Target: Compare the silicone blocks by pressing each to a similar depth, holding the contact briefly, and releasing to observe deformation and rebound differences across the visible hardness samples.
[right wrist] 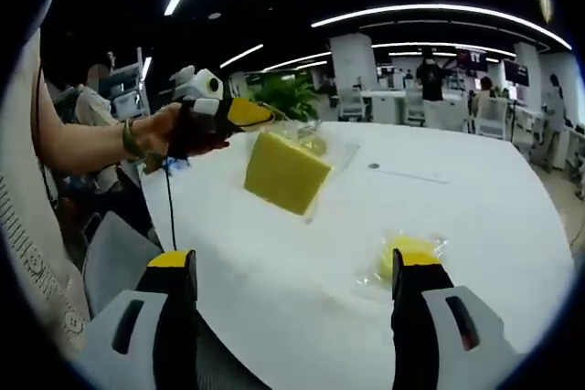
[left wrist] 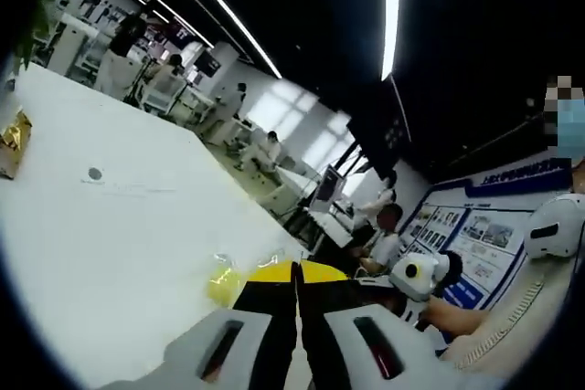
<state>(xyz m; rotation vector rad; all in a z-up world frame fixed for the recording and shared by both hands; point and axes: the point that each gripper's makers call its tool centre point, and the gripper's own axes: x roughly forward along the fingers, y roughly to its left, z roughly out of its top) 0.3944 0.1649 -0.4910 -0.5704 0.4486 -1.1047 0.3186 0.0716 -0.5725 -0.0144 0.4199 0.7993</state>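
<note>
In the right gripper view, a hand holds my left gripper (right wrist: pixel 260 114) above the white table (right wrist: pixel 475 207). It is shut on a clear bag, and a large yellow silicone block (right wrist: pixel 285 171) hangs tilted inside that bag, off the table. In the left gripper view the left gripper (left wrist: pixel 295 269) has its jaws together, with the bagged yellow block (left wrist: pixel 224 285) just left of the tips. A smaller yellow block (right wrist: pixel 411 258) in its own clear bag lies on the table by the right jaw of my right gripper (right wrist: pixel 294 264), which is open and holds nothing.
A gold-wrapped object (left wrist: pixel 14 139) sits at the table's (left wrist: pixel 119 226) far left edge, and a small dark dot (right wrist: pixel 373 166) marks the tabletop. A green plant (right wrist: pixel 288 93), desks and several people are beyond the table. The person's forearm (right wrist: pixel 82 148) reaches in from the left.
</note>
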